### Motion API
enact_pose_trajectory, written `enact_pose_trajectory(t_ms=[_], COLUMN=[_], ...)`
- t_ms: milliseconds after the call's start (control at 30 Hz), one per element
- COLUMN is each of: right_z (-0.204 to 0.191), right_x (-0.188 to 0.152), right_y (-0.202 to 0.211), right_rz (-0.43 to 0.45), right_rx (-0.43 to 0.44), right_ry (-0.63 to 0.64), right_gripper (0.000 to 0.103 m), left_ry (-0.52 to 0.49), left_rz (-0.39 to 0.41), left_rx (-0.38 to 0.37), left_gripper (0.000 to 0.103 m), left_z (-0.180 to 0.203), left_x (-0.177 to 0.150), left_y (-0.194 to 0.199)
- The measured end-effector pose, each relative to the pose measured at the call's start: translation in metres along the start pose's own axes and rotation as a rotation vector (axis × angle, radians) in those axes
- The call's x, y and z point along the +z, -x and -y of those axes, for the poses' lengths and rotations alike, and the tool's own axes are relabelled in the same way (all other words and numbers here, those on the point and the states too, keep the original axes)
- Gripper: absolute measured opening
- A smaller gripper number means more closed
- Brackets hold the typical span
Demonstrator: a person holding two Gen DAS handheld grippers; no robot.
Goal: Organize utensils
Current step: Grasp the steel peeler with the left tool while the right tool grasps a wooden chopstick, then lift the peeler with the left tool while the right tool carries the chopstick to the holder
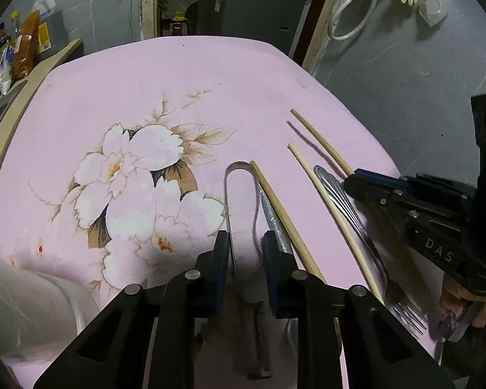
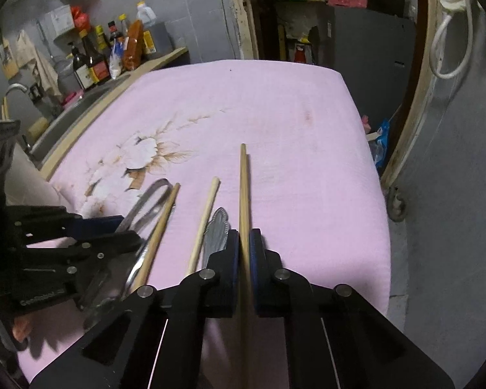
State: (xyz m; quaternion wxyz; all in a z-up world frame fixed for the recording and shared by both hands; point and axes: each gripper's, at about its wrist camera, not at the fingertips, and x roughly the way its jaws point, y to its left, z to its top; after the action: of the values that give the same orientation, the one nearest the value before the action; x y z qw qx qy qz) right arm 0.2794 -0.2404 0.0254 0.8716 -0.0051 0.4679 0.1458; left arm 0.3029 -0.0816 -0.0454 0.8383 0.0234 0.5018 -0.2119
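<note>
A home kitchen: sauce bottles [image 2: 90, 61] line the counter beside a sink [image 2: 77, 110].

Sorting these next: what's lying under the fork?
Under the fork only the pink floral cloth shows; a chopstick lies alongside. Its tine end is partly hidden behind the right gripper.

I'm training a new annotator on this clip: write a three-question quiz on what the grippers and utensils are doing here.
1. What does the right gripper hold?
2. True or false: the left gripper straddles the metal tongs.
3. Loose wooden chopsticks on the pink cloth: A one, B two, C four?

Key: 1. One wooden chopstick, clamped between its pads. 2. True. 3. B: one beside the fork, another beside the tongs.
</note>
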Motion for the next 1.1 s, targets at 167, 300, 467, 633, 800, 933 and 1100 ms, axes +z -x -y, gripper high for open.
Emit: enact_pose_trajectory(t_ms=[167,300,467,633,800,933,1100], right_z=[0.003,-0.001,-0.025,-0.054,-0.080,-0.100,-0.131], right_x=[-0.009,-0.019,-0.029,-0.031,-0.021,-0.008,0.013], right_y=[0.016,0.040,0.082,0.113,0.134,0.144,0.144], right_rz=[0.055,0.162,0.403,0.636,0.813,0.907,0.968], right_rx=[0.063,0.104,0.103,0.096,0.135,0.187,0.275], right_ry=[-0.072,-0.106,-0.056,0.003,0.051,0.077,0.100], right_gripper=[0.004,0.004,0.004,0.004,0.004,0.004,0.004], left_ry=[0.008,-0.008,-0.043,-0.059,-0.051,-0.037,0.013], left_rz=[0.069,0.198,0.381,0.490,0.618,0.711,0.786], left_rx=[-0.003,0.012,0.016,0.012,0.037,0.077,0.143], left_gripper=[0.016,0.016,0.016,0.016,0.016,0.016,0.016], left_z=[0.002,0.007,0.013,0.011,0.002,-0.013,-0.045], left_x=[-0.012,-0.023,-0.032,-0.023,-0.018,-0.016,-0.022], left_y=[0.018,0.047,0.085,0.125,0.169,0.203,0.233])
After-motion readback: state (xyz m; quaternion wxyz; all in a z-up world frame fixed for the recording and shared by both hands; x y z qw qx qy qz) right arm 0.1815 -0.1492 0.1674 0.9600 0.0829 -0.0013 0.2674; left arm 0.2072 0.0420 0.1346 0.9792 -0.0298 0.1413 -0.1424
